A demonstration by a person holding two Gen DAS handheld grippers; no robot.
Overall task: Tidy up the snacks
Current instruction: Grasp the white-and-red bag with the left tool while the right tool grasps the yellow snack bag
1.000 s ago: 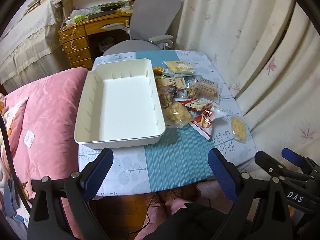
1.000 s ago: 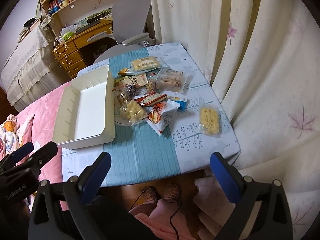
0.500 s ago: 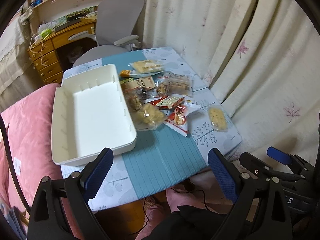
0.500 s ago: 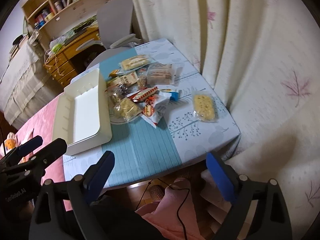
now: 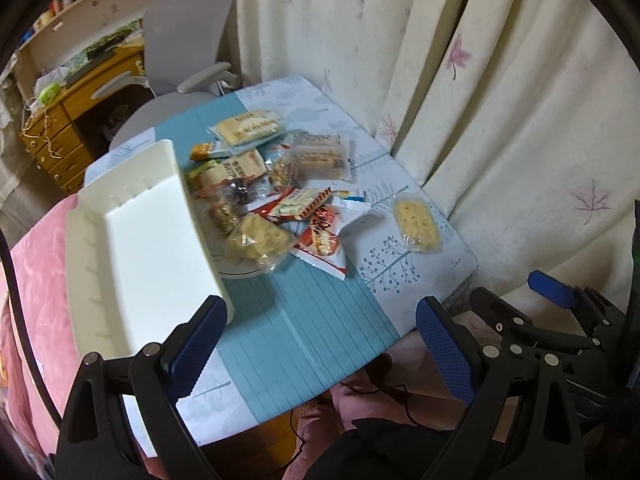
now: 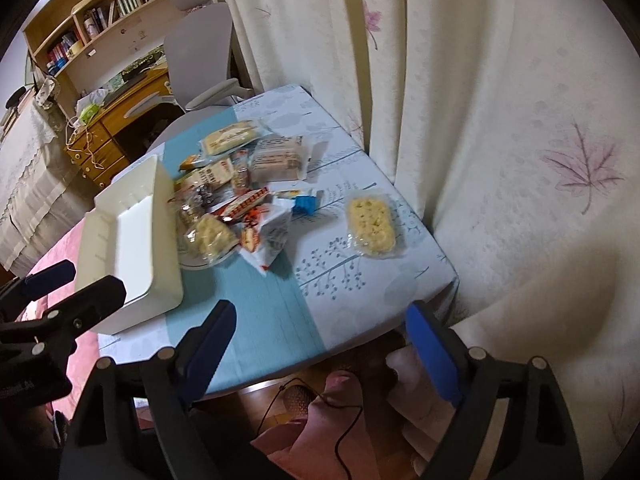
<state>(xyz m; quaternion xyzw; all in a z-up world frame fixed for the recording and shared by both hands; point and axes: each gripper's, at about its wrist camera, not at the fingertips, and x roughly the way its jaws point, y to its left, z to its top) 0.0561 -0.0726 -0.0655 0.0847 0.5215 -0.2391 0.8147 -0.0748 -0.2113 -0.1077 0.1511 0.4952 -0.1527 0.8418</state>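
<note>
An empty white bin (image 5: 136,248) stands on the left of the small table; it also shows in the right wrist view (image 6: 128,236). A pile of wrapped snacks (image 5: 276,200) lies to its right, partly on a white plate (image 5: 240,270). One yellow cracker pack (image 5: 416,222) lies apart near the table's right edge, and shows in the right wrist view (image 6: 370,222). My left gripper (image 5: 320,344) is open and empty above the table's near edge. My right gripper (image 6: 324,352) is open and empty, off the near right corner.
The table has a blue and white cloth (image 5: 304,320). Cream curtains (image 6: 500,120) hang close along its right side. A pink bed (image 5: 36,280) lies at the left. A grey office chair (image 5: 188,64) and a wooden desk (image 5: 72,112) stand behind the table.
Both grippers have swung to the right and come closer to the table; the bin has shifted left in view and the lone cracker pack looks nearer. Both jaws stay open.
</note>
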